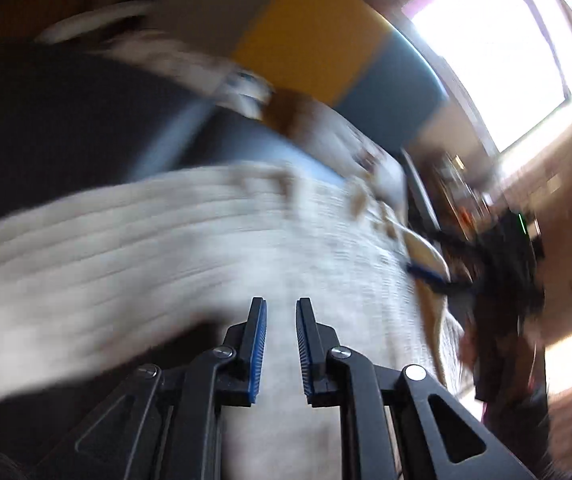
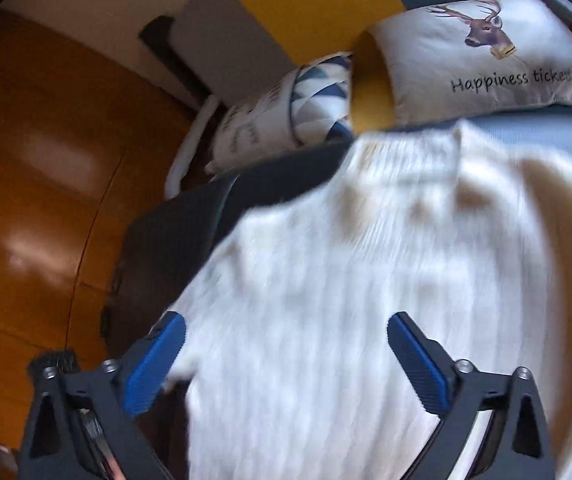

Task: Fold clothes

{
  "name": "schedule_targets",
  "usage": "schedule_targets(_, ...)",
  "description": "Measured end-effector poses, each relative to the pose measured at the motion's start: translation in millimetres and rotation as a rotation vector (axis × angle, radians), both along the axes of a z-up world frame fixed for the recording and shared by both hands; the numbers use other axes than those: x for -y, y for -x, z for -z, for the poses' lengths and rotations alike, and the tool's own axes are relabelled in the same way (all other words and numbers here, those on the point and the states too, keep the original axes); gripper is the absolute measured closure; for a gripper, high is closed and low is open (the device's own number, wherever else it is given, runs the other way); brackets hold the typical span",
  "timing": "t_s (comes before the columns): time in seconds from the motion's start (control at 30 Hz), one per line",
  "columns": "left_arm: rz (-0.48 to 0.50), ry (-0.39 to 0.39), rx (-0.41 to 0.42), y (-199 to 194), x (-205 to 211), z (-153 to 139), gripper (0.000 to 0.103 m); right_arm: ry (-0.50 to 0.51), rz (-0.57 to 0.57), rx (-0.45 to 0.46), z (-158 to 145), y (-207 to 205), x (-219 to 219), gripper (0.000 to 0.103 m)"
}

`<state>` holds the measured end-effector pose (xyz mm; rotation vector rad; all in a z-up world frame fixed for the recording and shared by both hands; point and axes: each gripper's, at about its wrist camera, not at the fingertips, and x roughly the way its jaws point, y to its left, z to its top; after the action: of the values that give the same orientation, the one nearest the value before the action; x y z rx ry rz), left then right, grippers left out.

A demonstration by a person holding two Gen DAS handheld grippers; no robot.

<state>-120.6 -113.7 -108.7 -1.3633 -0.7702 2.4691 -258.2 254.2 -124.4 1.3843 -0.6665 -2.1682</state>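
White ribbed sweater [image 2: 366,280] spread flat on dark sofa [image 2: 173,240] below pillows [image 2: 478,56], ready for folding; right gripper [image 2: 286,356] released, wide above hem; left gripper [image 1: 281,352] narrowly parted, grasping nothing.

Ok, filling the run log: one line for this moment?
task: fold clothes | left gripper: narrow gap, empty | right gripper: wide open over white sweater

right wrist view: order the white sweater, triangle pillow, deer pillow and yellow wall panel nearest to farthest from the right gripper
1. white sweater, directly beneath the right gripper
2. triangle pillow, beyond, left
3. deer pillow, beyond, right; close to 2, hard to call
4. yellow wall panel, behind both
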Motion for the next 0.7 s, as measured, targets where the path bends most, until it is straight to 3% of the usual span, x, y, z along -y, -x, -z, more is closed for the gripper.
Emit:
schedule_targets(0.17, -0.296, 0.127, 0.066, -88.0, 138.6, -9.3, 0.083, -0.122, -0.071, -0.032, 4.7, -81.0, 52.6, 0.001)
schedule_targets(0.23, -0.420, 0.142, 0.101, -122.6, 191.3, -7.2, 0.080, -0.184, -0.072, -0.053, 7.9, -105.6, 69.5, 0.001)
schedule_targets(0.33, -0.527, 0.110, 0.138, -155.7, 244.2, 2.2, 0.076, -0.260, -0.037, -0.078, 10.0, -125.3, 80.9, 0.001)
schedule_targets(0.47, -0.530, 0.070, 0.173, -164.1, 268.3, 22.3, 0.068, -0.310, -0.006, -0.056, 16.0, -138.6, 84.1, 0.001)
schedule_targets(0.57, -0.471, 0.037, 0.184, -153.5, 262.8, 35.2, 0.064, -0.314, 0.017, -0.032, 21.2, -144.1, 84.0, 0.001)
schedule_targets(0.7, -0.450, 0.095, 0.191, -139.7, 252.9, 42.4, 0.062, -0.296, 0.041, -0.009, 23.8, -148.6, 79.5, 0.001)
